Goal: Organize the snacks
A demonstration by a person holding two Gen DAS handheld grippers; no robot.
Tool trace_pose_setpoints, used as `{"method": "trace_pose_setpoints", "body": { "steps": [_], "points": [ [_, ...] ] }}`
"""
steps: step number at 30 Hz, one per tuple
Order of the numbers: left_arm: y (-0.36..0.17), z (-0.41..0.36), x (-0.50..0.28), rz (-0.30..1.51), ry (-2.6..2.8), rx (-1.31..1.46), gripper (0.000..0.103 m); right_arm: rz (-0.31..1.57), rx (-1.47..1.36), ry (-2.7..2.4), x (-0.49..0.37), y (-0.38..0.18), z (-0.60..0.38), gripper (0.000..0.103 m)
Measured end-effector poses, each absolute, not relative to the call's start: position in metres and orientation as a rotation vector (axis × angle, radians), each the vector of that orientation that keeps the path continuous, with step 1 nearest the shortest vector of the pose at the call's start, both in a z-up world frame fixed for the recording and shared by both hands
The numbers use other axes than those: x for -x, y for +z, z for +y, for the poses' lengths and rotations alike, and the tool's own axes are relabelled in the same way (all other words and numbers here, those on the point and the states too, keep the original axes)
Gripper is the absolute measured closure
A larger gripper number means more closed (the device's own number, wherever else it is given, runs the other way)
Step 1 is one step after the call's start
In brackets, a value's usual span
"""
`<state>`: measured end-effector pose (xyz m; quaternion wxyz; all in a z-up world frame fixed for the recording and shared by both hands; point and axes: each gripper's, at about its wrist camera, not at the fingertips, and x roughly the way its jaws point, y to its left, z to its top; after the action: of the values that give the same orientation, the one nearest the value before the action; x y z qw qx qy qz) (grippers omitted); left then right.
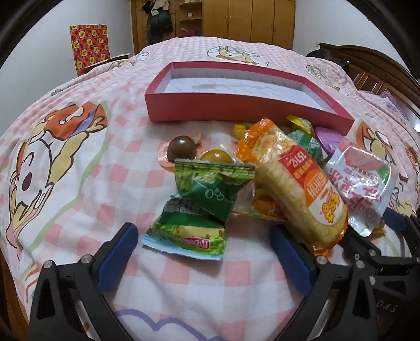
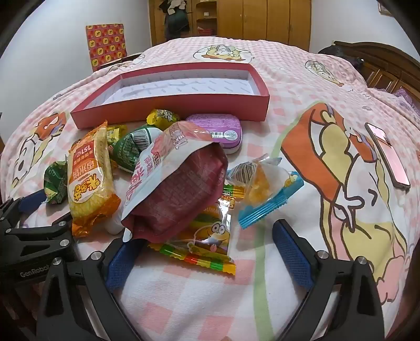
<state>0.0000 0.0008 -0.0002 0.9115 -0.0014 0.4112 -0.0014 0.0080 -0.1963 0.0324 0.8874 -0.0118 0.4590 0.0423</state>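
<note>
A pile of snacks lies on the bed in front of an empty red box (image 1: 236, 110) (image 2: 170, 106). My left gripper (image 1: 204, 251) is open, its blue fingers either side of a green wrapped snack (image 1: 199, 207). An orange rice-cracker pack (image 1: 296, 188) (image 2: 89, 178) lies to its right, with two brown balls (image 1: 182, 149) behind. My right gripper (image 2: 202, 251) is open around the near end of a maroon and white pouch (image 2: 178, 188) and a gummy packet (image 2: 207, 241). A blue-edged candy packet (image 2: 265, 191) lies to the right. A purple tin (image 2: 218, 128) sits near the box.
The bed has a pink checked cartoon sheet (image 1: 78, 157). A pink phone (image 2: 388, 154) lies at the right. A dark wooden headboard (image 2: 380, 65) stands at the far right, a wardrobe (image 1: 249, 18) behind, and a red patterned box (image 1: 90, 47) at the far left.
</note>
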Motion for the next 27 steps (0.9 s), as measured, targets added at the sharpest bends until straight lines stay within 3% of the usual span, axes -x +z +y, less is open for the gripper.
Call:
{"method": "trace_pose_setpoints", "body": {
  "steps": [27],
  "points": [
    [0.002, 0.0041, 0.002, 0.837, -0.005, 0.006, 0.0, 0.945, 0.033, 0.085, -0.0069, 0.0319, -0.1956, 0.004]
  ]
}}
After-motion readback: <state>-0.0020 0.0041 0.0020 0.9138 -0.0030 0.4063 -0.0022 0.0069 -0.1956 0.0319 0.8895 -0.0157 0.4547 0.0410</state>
